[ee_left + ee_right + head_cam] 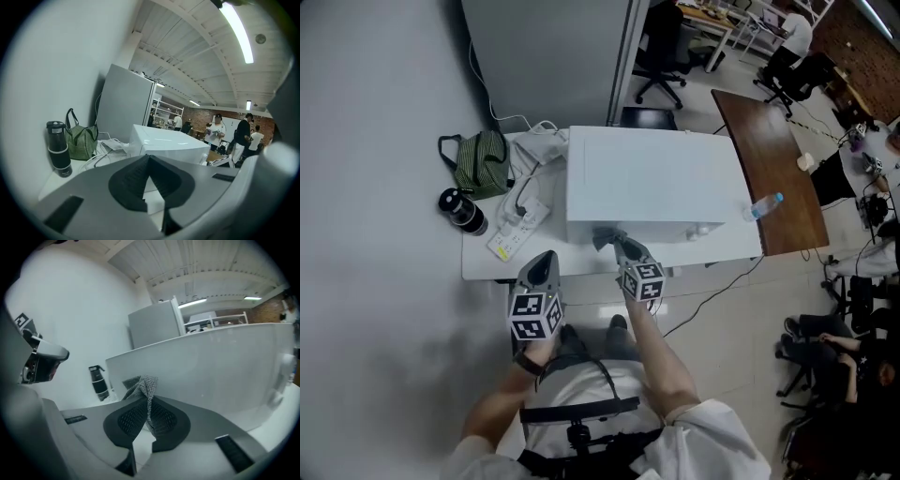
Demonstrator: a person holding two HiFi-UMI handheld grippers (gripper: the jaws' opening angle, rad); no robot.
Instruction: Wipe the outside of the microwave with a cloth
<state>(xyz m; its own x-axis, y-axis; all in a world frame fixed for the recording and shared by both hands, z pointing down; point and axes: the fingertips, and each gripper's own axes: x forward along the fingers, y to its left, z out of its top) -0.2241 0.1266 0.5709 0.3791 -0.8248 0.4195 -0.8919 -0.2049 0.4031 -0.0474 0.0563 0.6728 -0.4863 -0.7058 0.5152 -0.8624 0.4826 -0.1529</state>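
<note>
While left tool (149,158) sits closed, right tool (148,404) grips cloth (144,384) at microwave (652,178) front.

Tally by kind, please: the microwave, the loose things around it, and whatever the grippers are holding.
Microwave: 1
Cloth: 1, pinched in the right gripper
Green striped bag: 1
Bottles: 2, a black flask and a clear plastic bottle
Power strip: 1
Total: 6

The microwave (652,183) looks smooth and glossy; the cloth (145,385) is coarse, knitted fabric; the worktop (478,262) matt white.
</note>
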